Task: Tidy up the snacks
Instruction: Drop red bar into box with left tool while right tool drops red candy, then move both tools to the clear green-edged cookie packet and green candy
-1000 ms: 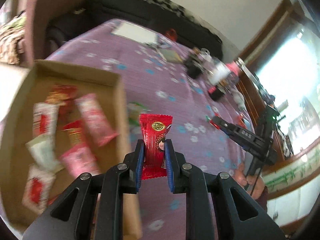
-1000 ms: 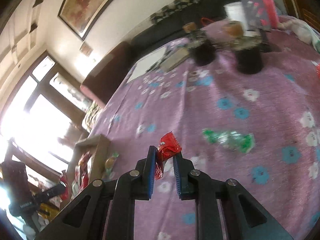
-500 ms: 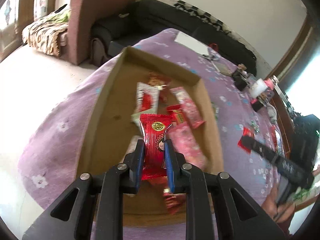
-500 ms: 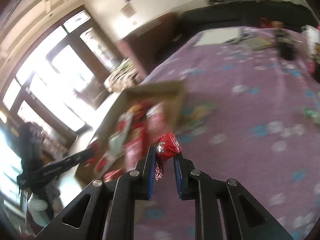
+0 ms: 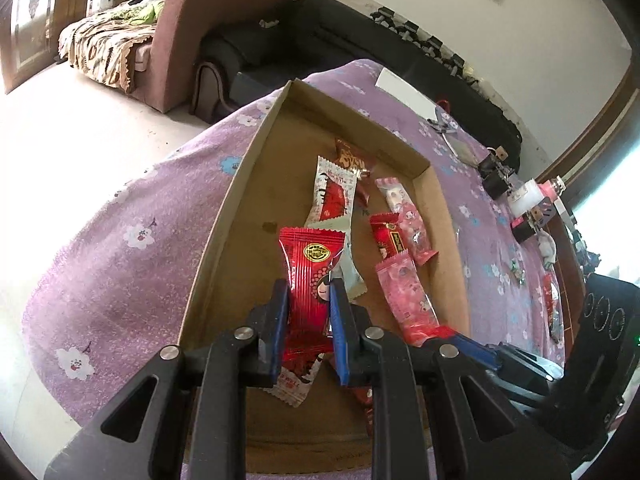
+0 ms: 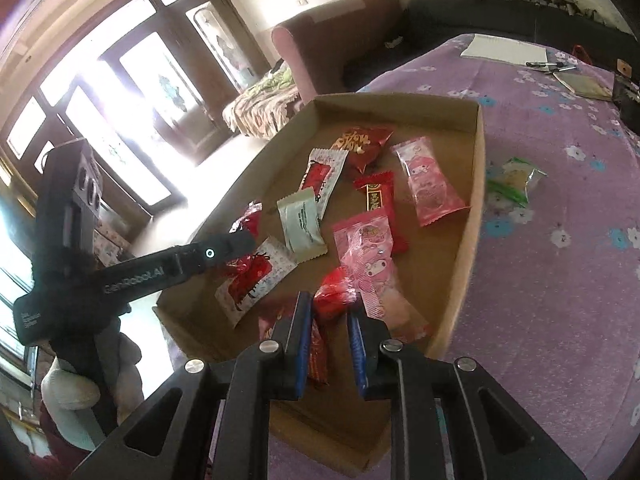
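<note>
Snacks fill the box (image 6: 476, 184); only right wrist shows right fingers (image 6: 302, 320) apart, left fingers (image 5: 280, 312) clamping red packet (image 5: 310, 276).

Left hand-held gripper (image 5: 309, 312) clamped on packet; right hand-held gripper (image 6: 330, 322) parted, wrapper loose between jaws.

Red snack packets (image 5: 310, 276) over cardboard box (image 5: 236, 184)
</note>
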{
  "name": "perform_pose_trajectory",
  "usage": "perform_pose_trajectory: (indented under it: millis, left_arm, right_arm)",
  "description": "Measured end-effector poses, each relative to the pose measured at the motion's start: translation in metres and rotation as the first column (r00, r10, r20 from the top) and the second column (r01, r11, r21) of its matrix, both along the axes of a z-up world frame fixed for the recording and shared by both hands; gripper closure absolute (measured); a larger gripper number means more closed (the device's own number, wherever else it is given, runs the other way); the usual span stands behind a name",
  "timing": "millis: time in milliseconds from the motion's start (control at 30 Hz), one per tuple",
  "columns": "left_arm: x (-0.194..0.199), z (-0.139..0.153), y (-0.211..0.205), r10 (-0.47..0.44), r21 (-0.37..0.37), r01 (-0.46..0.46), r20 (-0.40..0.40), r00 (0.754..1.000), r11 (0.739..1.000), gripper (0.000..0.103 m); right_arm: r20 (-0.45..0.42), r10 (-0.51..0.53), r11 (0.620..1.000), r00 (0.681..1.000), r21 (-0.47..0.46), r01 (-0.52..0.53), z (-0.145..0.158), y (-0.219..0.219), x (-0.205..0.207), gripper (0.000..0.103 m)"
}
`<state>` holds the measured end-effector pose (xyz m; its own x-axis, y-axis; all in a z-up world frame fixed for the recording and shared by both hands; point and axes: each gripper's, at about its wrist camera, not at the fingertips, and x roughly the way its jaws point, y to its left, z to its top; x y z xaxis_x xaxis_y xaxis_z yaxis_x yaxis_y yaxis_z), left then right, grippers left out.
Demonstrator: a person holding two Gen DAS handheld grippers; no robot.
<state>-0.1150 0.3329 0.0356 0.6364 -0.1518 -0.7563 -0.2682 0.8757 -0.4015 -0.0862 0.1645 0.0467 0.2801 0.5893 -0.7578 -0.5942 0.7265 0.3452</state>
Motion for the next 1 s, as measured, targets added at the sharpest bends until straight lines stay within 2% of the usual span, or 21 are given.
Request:
perform_pose_trajectory:
  millis: [200,233,300,367,433,667,867,1000]
  left_arm:
    - [-0.005,0.001,0.002,-0.013,-0.021,0.013,0.003,1.0,1.0,0.084]
    - [-0.006,0.002,0.002,-0.014,-0.018,0.014,0.003,1.0,1.0,0.083]
    - [-0.01,0.006,0.001,-0.011,0.004,0.011,0.009,1.0,1.0,0.072]
    - [-0.013,0.011,0.0,-0.003,0.035,0.003,0.016,1.0,0.999,0.047]
    - [-0.016,0.016,-0.001,0.007,0.058,-0.009,0.033,0.999,0.998,0.041]
    - [-0.022,0.031,-0.018,-0.004,0.163,-0.007,0.063,0.998,0.987,0.041]
    - [-0.028,0.041,-0.045,-0.052,0.257,0.03,0.079,0.996,0.966,0.041]
    - [-0.028,0.046,-0.06,-0.084,0.273,0.058,0.082,0.993,0.96,0.041]
  right_arm:
    - [0.015,-0.021,1.0,1.0,-0.011,0.022,0.0,0.003,0.002,0.08]
    - [0.015,-0.026,1.0,1.0,-0.005,0.026,0.002,0.004,0.004,0.072]
    - [0.019,-0.044,0.999,0.999,0.011,0.044,0.005,0.001,0.004,0.064]
    - [0.022,-0.059,0.998,0.998,0.019,0.059,0.008,-0.004,0.004,0.062]
    - [0.029,-0.075,0.997,0.997,0.025,0.074,0.012,-0.009,0.001,0.061]
    - [0.035,-0.132,0.99,0.991,0.054,0.13,0.02,-0.03,-0.007,0.052]
    - [0.03,-0.182,0.981,0.983,0.072,0.179,0.025,-0.052,-0.011,0.047]
    - [0.025,-0.215,0.973,0.976,0.089,0.212,0.027,-0.069,-0.013,0.046]
